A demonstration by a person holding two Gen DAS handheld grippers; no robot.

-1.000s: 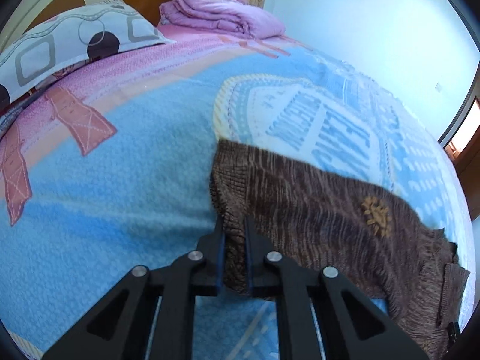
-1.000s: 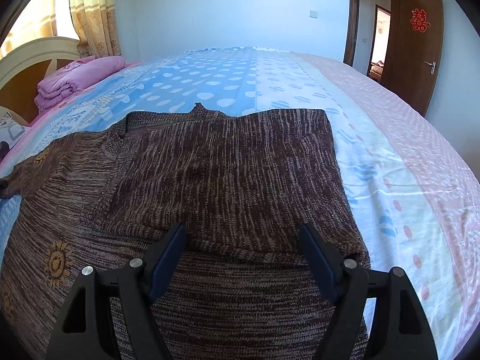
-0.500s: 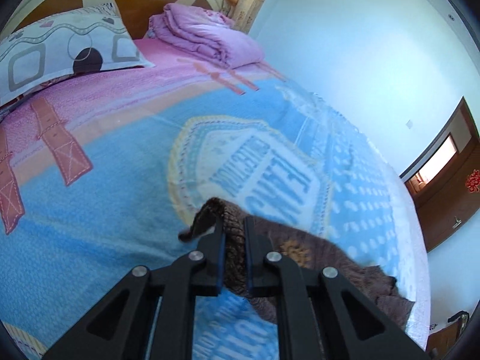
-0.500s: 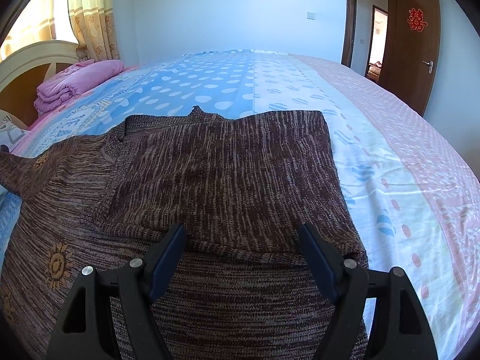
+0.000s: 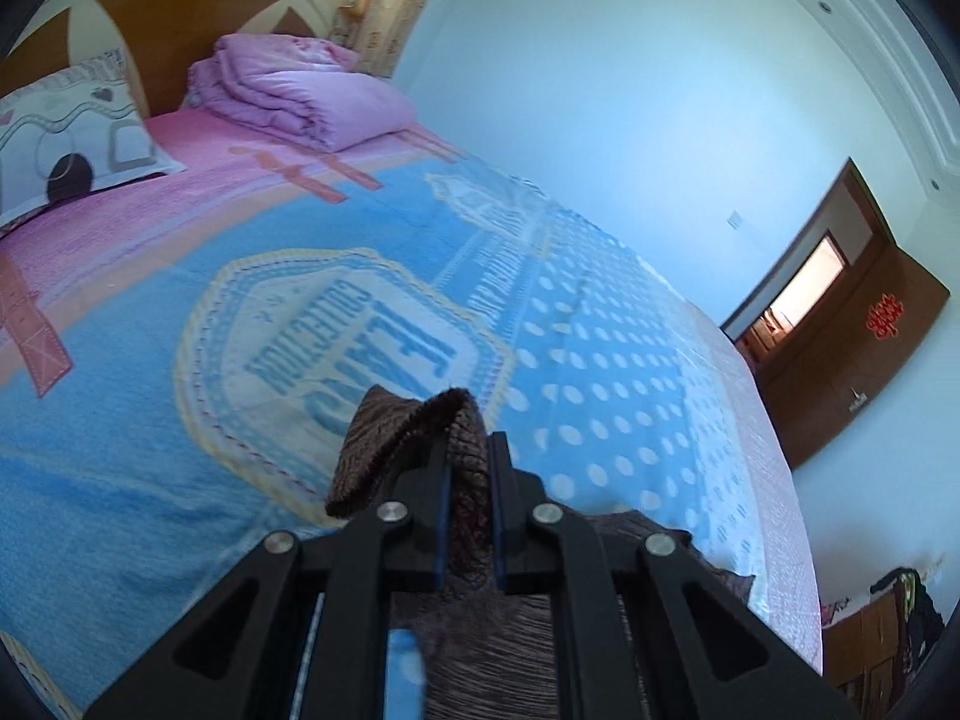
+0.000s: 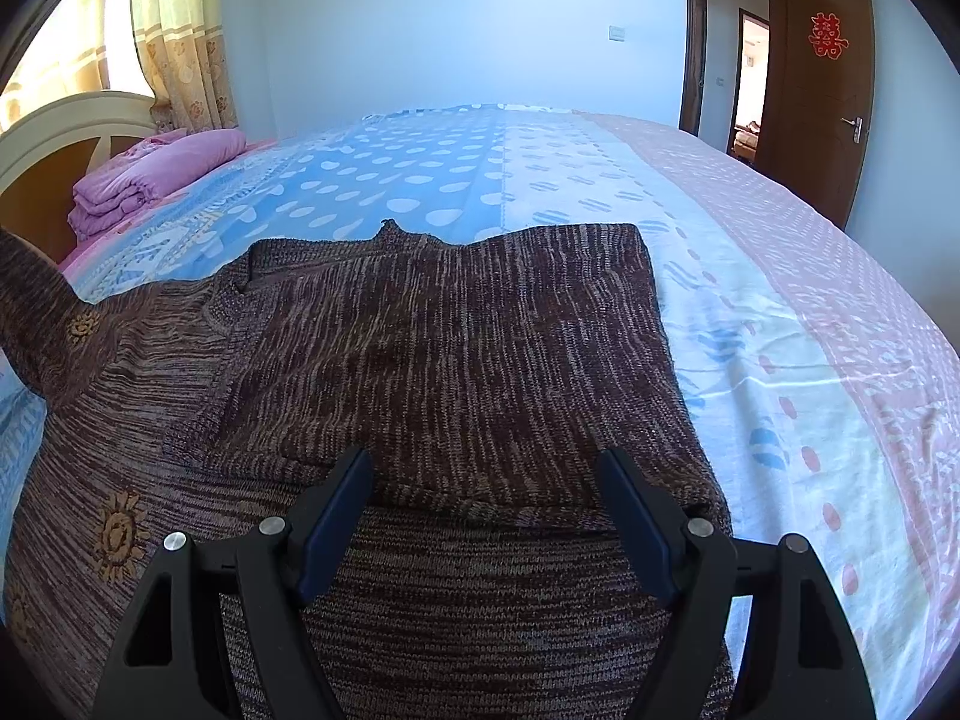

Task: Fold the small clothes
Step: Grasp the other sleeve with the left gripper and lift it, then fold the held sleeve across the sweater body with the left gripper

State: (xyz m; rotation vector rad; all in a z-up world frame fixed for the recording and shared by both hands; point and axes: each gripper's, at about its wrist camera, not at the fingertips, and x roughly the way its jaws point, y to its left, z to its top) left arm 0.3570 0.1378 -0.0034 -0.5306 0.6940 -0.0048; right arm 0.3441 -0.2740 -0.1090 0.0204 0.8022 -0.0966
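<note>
The bed [image 6: 780, 324], with its blue dotted and pink cover, carries everything here. Spread across its near side, under and ahead of the right gripper's fingers, lies the brown knit sweater [image 6: 456, 348], body flat, the right-hand portion already laid over onto the middle so a doubled edge runs just beyond the fingertips. Its other side, past the left finger, rises off the cover toward the frame edge.

That raised part ends in the left gripper [image 5: 468, 462], whose jaws are pinched together on a bunched fold of knit; a loose cuff-like lip curls out above and to the left of the fingertips.

The right gripper [image 6: 486, 480] hangs just over the cloth with its jaws spread wide and nothing between them.

The sweater looks soft, limp and fairly thick: it drapes in a sagging line from the pinch and will stretch, not hold shape. It seems light enough for one pinch, and the fuzzy knit should not slip, but a hold on one layer will drag the rest unevenly. A good hold is at an edge or corner through all layers, such as the cuff or the hem corner near the right finger, while the other gripper steadies the flat body.

Smallest are the woven sun motifs [image 6: 120, 534] beside the left finger.
</note>
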